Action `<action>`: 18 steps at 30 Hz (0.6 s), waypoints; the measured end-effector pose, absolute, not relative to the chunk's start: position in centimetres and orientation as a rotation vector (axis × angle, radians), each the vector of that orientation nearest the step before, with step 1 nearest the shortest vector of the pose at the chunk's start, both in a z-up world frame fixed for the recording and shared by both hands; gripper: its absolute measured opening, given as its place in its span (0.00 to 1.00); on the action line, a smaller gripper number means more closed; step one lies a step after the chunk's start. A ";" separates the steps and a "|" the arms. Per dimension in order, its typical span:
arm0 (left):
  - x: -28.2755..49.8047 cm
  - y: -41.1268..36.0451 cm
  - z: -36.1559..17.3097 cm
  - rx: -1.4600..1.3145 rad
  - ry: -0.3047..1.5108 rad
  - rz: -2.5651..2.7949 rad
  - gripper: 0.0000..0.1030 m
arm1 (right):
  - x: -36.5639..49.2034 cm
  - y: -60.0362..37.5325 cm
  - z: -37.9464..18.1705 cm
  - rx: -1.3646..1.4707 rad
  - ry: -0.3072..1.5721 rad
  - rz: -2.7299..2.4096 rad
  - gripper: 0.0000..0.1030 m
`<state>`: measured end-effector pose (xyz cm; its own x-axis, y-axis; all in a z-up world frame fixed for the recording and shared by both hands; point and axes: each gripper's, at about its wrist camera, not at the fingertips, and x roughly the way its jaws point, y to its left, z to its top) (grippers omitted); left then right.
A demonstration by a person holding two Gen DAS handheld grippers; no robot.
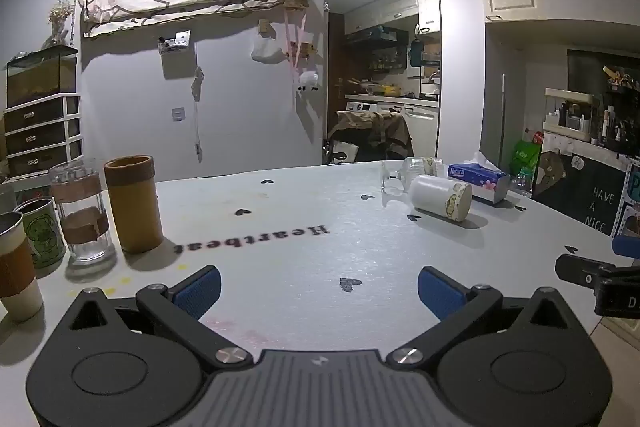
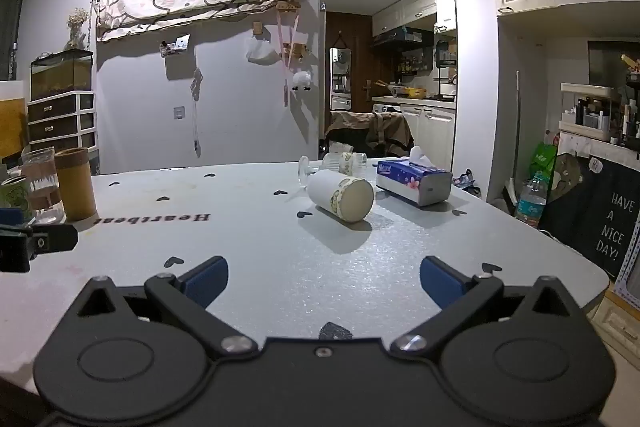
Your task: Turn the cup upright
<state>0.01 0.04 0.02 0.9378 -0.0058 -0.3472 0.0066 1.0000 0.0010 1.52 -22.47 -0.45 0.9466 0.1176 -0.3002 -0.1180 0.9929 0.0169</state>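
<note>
The left gripper [image 1: 319, 287], black-framed with blue rubber pads, fills the bottom of its own view, its two fingers spread wide with nothing between them, hovering low over the pale grey table [image 1: 280, 251] printed with small dark hearts and the word "Heartbeat". The right gripper [image 2: 324, 281], of the same build, likewise stands wide apart and empty above the table's near edge, and its black tip pokes into the left wrist view at the right border. Out from the left gripper, to its left, stands an upright row: a tall tan cylindrical cup with a darker band at the rim [image 1: 134, 203], a clear ribbed glass wrapped in brown tape [image 1: 82, 215], a green printed metal tumbler [image 1: 40, 231] and a metal cup with a brown sleeve [image 1: 16, 267]. Ahead of the right gripper and well apart from it, the white cylindrical cup with a cartoon-printed band [image 2: 340, 197] lies on its side on the table, its flat cream end turned toward the camera. Just behind it lie a clear glass piece [image 2: 304, 169] and another clear, banded cup tipped over [image 2: 346, 161]. Just beside the white cup, to its right, sits a blue and white tissue box [image 2: 414, 181] with a tissue sticking up.
</note>
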 end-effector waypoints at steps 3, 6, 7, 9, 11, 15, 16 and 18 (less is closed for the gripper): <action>0.0 0.0 0.0 0.004 0.354 -0.007 1.00 | 1.5 -22.4 -0.4 -0.001 0.303 0.119 1.00; 0.1 0.1 0.0 0.007 0.355 -0.008 1.00 | 1.5 -22.4 -0.5 0.000 0.304 0.117 1.00; 0.1 0.1 0.0 0.007 0.356 -0.008 1.00 | 1.5 -22.4 -0.5 0.001 0.304 0.116 1.00; 0.0 0.0 0.0 0.009 0.352 -0.006 1.00 | 1.4 -22.5 -0.5 0.001 0.304 0.114 1.00; 0.1 0.0 0.0 0.008 0.354 -0.006 1.00 | 1.7 -22.4 -0.4 -0.001 0.309 0.120 1.00; 0.1 -0.1 -0.1 0.008 0.355 -0.008 1.00 | 1.7 -22.4 -0.5 -0.001 0.309 0.119 1.00; 0.2 -0.1 -0.1 0.009 0.355 -0.008 1.00 | 1.7 -22.4 -0.5 -0.002 0.310 0.119 1.00; -0.4 0.2 0.4 0.008 0.353 -0.007 1.00 | 1.7 -22.4 -0.5 -0.002 0.310 0.118 1.00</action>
